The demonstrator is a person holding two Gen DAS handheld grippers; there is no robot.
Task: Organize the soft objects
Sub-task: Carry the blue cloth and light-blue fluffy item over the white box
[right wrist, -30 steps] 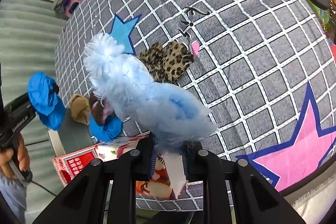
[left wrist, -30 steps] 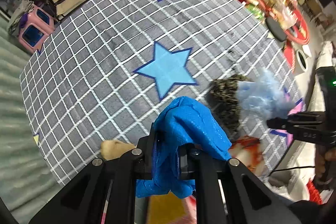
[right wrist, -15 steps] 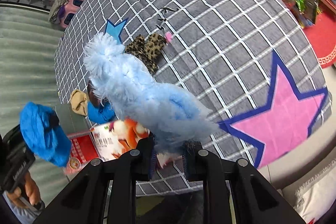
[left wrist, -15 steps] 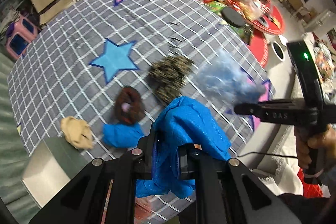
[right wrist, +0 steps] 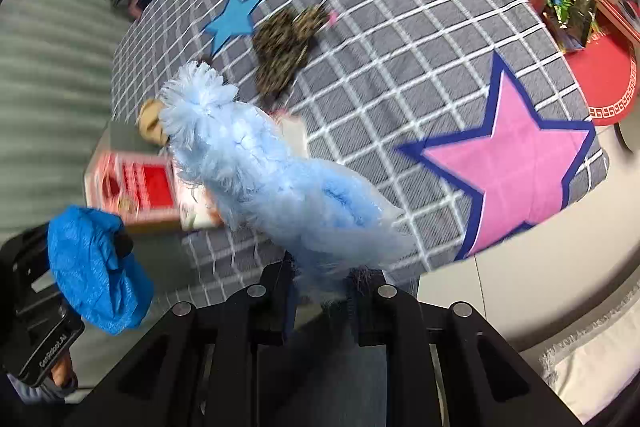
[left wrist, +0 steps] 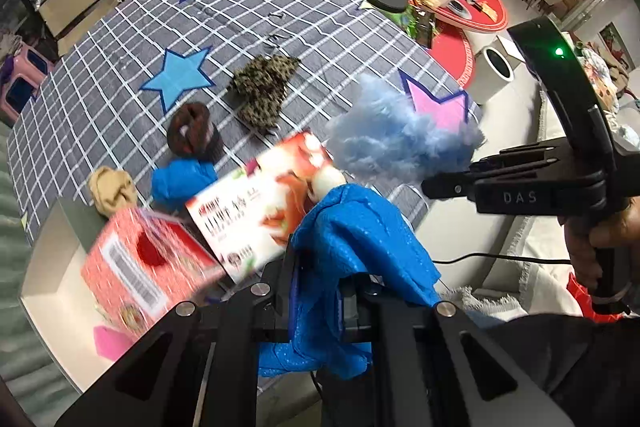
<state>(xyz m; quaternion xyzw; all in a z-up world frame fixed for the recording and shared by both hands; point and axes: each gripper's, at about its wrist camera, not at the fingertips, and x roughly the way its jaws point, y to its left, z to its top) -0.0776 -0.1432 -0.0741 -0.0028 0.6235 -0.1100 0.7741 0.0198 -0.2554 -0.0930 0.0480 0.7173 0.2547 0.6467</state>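
Blue cloth (left wrist: 360, 247) in left gripper (left wrist: 320, 303)

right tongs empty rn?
No, the right tongs are shut on a fluffy light-blue soft item that sticks up from between the pads, above the grey checked cloth.

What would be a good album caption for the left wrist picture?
Left tool clamps a blue cloth above a star-patterned rug.

Red box (left wrist: 144, 267) left of left gripper (left wrist: 320, 291) motion-blurred, label unreadable; blue cloth (left wrist: 352, 247) hides its fingertips; fluffy cloth (right wrist: 280, 187) hides right gripper's (right wrist: 324, 279).
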